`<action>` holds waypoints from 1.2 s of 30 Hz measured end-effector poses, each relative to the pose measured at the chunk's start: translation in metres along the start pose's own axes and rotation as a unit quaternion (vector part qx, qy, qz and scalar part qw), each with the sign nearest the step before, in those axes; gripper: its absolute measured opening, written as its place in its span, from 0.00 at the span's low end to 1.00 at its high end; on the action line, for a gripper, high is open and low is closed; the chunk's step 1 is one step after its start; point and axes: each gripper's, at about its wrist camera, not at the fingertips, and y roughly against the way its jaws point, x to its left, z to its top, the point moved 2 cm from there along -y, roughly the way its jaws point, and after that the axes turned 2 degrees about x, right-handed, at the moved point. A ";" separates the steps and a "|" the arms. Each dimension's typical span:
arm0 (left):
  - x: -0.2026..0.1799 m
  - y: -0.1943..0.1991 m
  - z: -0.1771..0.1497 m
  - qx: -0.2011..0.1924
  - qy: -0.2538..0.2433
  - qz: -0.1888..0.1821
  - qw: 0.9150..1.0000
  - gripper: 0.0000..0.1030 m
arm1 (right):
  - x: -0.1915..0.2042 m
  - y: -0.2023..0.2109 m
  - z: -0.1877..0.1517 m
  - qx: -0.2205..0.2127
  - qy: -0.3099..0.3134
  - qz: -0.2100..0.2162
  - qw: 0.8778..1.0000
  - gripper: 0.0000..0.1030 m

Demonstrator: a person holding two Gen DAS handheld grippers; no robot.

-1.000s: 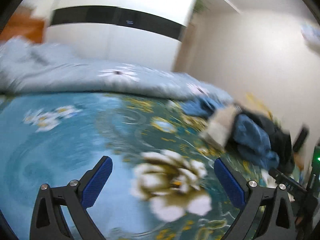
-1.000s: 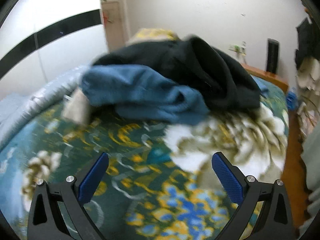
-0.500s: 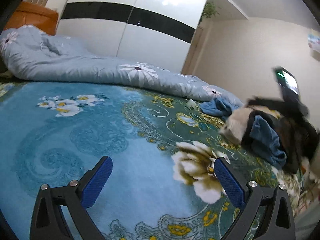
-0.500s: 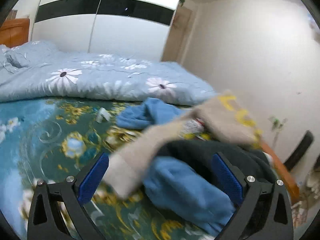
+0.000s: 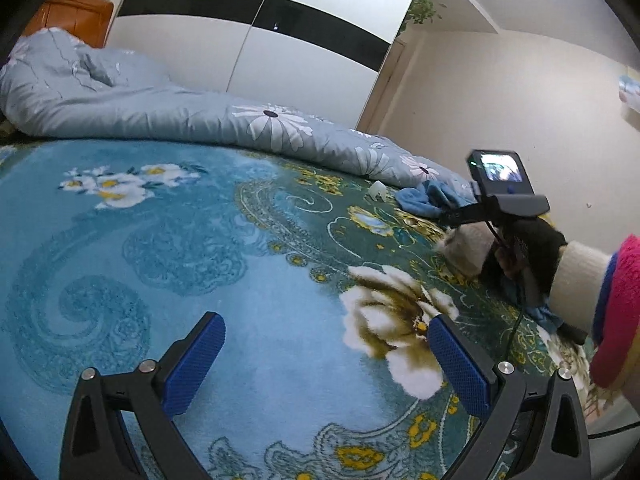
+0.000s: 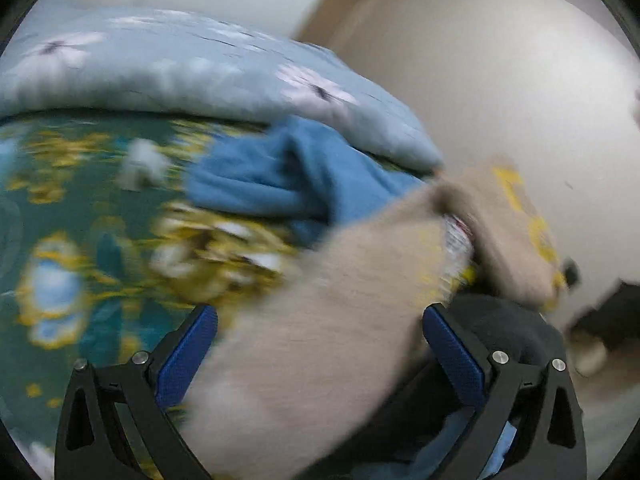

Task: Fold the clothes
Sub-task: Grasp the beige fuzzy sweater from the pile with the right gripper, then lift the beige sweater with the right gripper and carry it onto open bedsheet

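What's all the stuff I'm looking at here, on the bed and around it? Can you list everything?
Bed blanket: one, teal with yellow and white flowers, covering the bed.
Quilt: one, pale blue with white daisies, bunched along the far side.
Blue garment: one, crumpled beside the quilt's end.
Beige garment: one, fuzzy, with yellow marks, between the right jaws.
Black garment: one, partly under the beige one.
Small white object: one, near the blue garment; too small to identify.
Wardrobe: one, white with a black band, behind the bed.
Headboard: one, orange wood, far left.
Left gripper: jaws open over bare blanket.
Right gripper: jaws open around the beige garment.
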 end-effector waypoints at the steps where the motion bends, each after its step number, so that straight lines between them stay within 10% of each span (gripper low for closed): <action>1: 0.000 -0.001 0.000 0.001 0.000 0.000 1.000 1.00 | -0.008 -0.003 -0.002 0.006 -0.018 0.006 1.000 0.95; 7: -0.001 -0.003 -0.001 0.009 -0.002 -0.002 1.000 1.00 | -0.030 0.006 -0.012 -0.005 -0.059 0.061 0.996 0.40; 11: 0.003 -0.005 -0.001 0.015 0.011 -0.017 1.000 1.00 | -0.056 0.023 -0.018 -0.026 -0.101 0.116 0.988 0.21; 22: 0.008 0.013 0.004 -0.005 0.032 -0.040 0.999 1.00 | -0.105 0.081 -0.040 -0.028 -0.219 0.352 0.910 0.16; 36: 0.064 0.086 0.046 -0.089 0.088 -0.041 0.991 1.00 | -0.110 0.195 -0.027 -0.120 -0.186 0.450 0.865 0.16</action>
